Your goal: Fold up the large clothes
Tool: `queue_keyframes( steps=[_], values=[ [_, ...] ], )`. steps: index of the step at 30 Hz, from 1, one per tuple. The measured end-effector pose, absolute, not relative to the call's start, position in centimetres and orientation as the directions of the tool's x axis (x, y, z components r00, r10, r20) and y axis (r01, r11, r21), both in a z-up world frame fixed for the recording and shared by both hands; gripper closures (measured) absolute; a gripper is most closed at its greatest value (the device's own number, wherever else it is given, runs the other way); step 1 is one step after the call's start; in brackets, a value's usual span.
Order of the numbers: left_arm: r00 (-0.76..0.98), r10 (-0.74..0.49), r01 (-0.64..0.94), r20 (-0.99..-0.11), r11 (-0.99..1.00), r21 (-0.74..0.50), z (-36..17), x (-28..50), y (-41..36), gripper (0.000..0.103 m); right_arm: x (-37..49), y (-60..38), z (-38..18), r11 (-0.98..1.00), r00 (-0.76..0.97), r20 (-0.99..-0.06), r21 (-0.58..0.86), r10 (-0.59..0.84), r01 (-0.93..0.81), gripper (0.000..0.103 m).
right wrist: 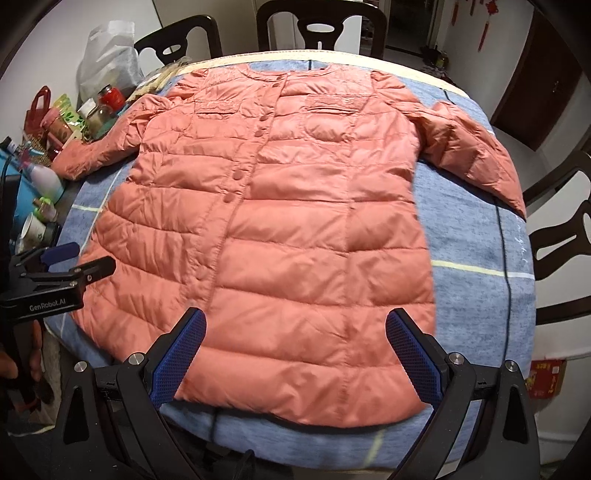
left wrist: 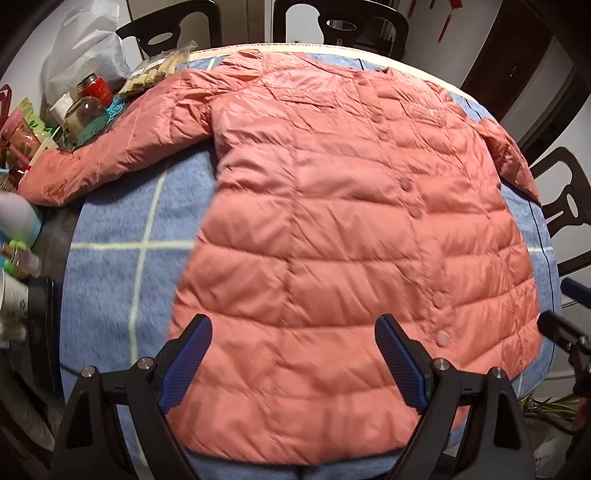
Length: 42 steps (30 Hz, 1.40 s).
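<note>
A salmon-pink quilted down jacket point(left wrist: 351, 229) lies flat, front up and buttoned, on a blue checked cloth point(left wrist: 122, 266); it also shows in the right wrist view point(right wrist: 280, 229). Both sleeves are spread out to the sides: the left sleeve point(right wrist: 99, 155) reaches the clutter, the right sleeve point(right wrist: 476, 155) runs toward the table edge. My left gripper point(left wrist: 293, 332) is open and empty, hovering above the hem at the jacket's left half; it also appears in the right wrist view point(right wrist: 74, 258). My right gripper point(right wrist: 295, 325) is open and empty above the hem at the right half.
Jars, bottles, a cup and snack packets point(right wrist: 55, 147) crowd the table's left side, with a white plastic bag point(right wrist: 107, 59) behind. Dark wooden chairs point(right wrist: 325, 26) stand at the far side and on the right point(right wrist: 565, 229). The blue cloth point(right wrist: 480, 288) shows bare at the right.
</note>
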<state>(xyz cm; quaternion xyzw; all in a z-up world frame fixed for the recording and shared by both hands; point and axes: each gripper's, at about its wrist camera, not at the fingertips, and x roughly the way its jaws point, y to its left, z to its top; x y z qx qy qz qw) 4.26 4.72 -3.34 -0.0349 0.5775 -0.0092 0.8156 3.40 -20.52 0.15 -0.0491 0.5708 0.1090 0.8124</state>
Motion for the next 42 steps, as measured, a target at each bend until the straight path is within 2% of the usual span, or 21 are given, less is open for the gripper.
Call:
queue_keyframes(
  steps=[8,16,23,29,33,38,41,42],
  values=[
    [0.368,-0.054,-0.090,-0.928,0.992,-0.093,-3.9,9.0,12.7,0.012,5.6,-14.8,-0.5,0.970,0.297,-0.949,0.033,0.106,-0.242,0.005],
    [0.409,0.107,-0.315,-0.906,0.949,-0.030,-4.7,14.8,25.6,0.012,9.0,-9.7,-0.6,0.958,0.299,-0.947,0.029,0.117,-0.284,0.005],
    [0.345,0.213,-0.495,-0.914,0.869,0.016,-7.7,17.0,34.4,0.012,10.3,-6.6,-0.9,0.946,0.279,-0.953,0.026,0.122,-0.322,0.005],
    [0.286,0.182,-0.637,-0.941,0.770,-0.045,-11.0,16.8,39.3,0.012,10.4,-5.4,-1.1,0.943,0.258,-0.961,0.011,0.103,-0.334,0.005],
    [0.286,0.168,-0.669,-0.943,0.740,-0.071,-12.0,17.0,40.7,0.012,10.3,-5.0,-1.1,0.941,0.250,-0.964,-0.001,0.089,-0.337,0.005],
    [0.287,0.179,-0.662,-0.941,0.747,-0.059,-12.5,17.8,41.0,0.025,10.1,-4.7,-1.2,0.942,0.238,-0.969,-0.013,0.071,-0.336,0.005],
    [0.301,0.190,-0.641,-0.935,0.766,-0.051,-12.6,18.9,41.1,0.052,10.1,-4.4,-1.2,0.942,0.236,-0.970,-0.018,0.065,-0.334,0.005],
    [0.312,0.189,-0.630,-0.931,0.775,-0.054,-12.5,19.0,41.0,0.078,10.1,-4.3,-1.1,0.943,0.236,-0.970,-0.018,0.065,-0.333,0.005]
  ],
)
